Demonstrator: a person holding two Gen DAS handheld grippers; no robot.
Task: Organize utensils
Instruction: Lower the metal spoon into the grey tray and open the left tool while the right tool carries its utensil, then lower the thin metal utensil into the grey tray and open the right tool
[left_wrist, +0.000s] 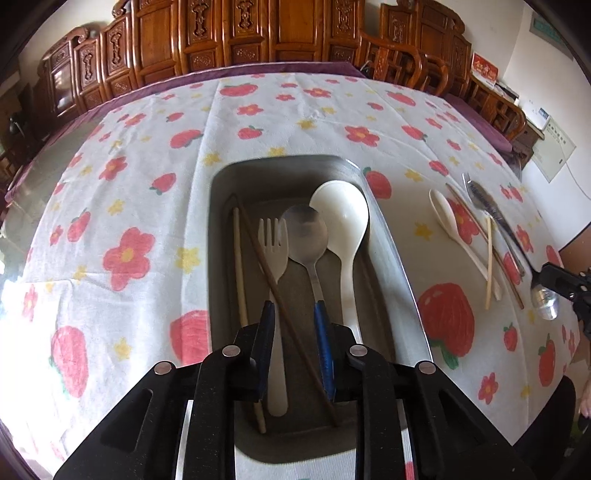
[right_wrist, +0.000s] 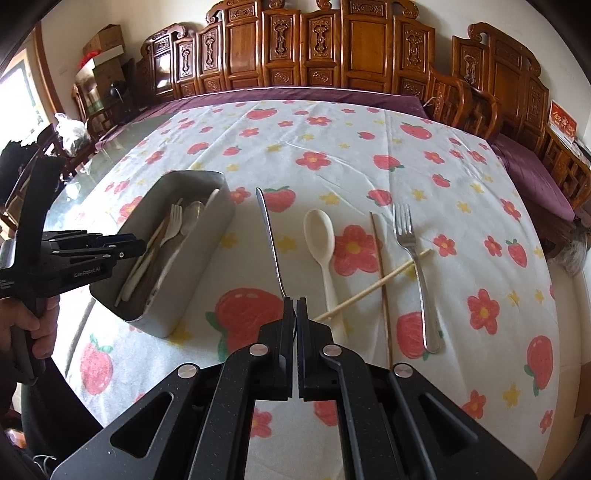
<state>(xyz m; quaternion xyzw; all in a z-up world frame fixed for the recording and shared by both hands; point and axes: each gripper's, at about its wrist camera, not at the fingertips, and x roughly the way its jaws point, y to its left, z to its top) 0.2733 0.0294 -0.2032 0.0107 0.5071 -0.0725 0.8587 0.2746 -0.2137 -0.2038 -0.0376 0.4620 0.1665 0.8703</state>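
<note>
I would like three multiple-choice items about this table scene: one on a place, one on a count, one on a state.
1. The white fork lies: A in the metal tray; B on the cloth; C in a gripper.
2. Utensils lying loose on the cloth: A two; B four; C six.
3. The right gripper is: A open; B shut on a metal spoon; C shut on a chopstick.
A: it lies among the tray's utensils. B: white spoon, dark chopstick, light chopstick, metal fork. B: it pinches the spoon.
</note>
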